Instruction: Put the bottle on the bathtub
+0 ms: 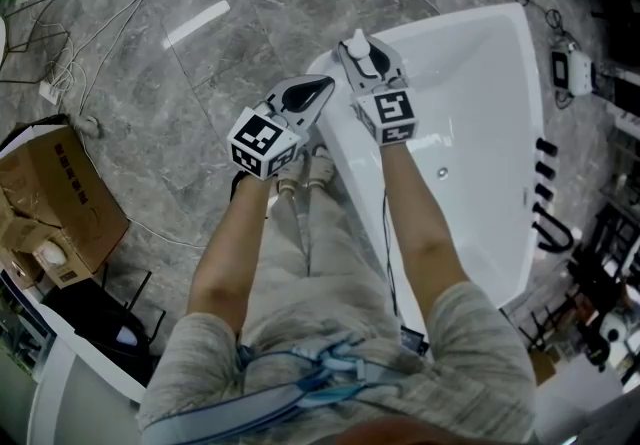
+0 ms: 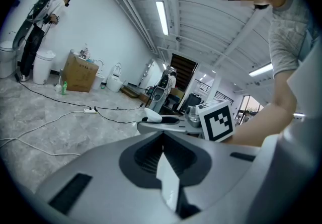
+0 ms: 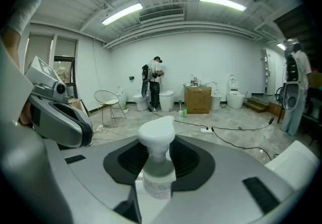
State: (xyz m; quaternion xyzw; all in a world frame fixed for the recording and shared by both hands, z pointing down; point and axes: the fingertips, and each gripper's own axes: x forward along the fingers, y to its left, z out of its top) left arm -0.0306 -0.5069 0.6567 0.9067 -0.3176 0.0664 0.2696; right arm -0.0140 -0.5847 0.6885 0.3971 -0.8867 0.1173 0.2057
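A: Where is the bottle [image 3: 157, 160] sitting right now?

B: It is standing upright between the jaws of the right hand-held gripper [image 1: 362, 51], which is clamping its clear body just under the white cap. That gripper is hanging over the bathtub [image 1: 480, 103], at the rim's left corner.

A: Is the bottle touching the bathtub?

B: I cannot tell, because the gripper is covering the spot underneath it.

A: And what is the left hand-held gripper [image 2: 163, 145] doing?

B: Its jaws are pressing together with nothing between them. It is hovering just beside the bathtub's left rim, over the floor [image 1: 200, 83], and pointing toward the right one.

A: Is anything else lying near the bathtub?

B: The person's shoes [image 1: 305, 168] are standing just left of the rim. Cables [image 1: 72, 58] are trailing across the floor farther left of the bathtub. A box [image 1: 55, 198] is sitting well apart from it on that same side.
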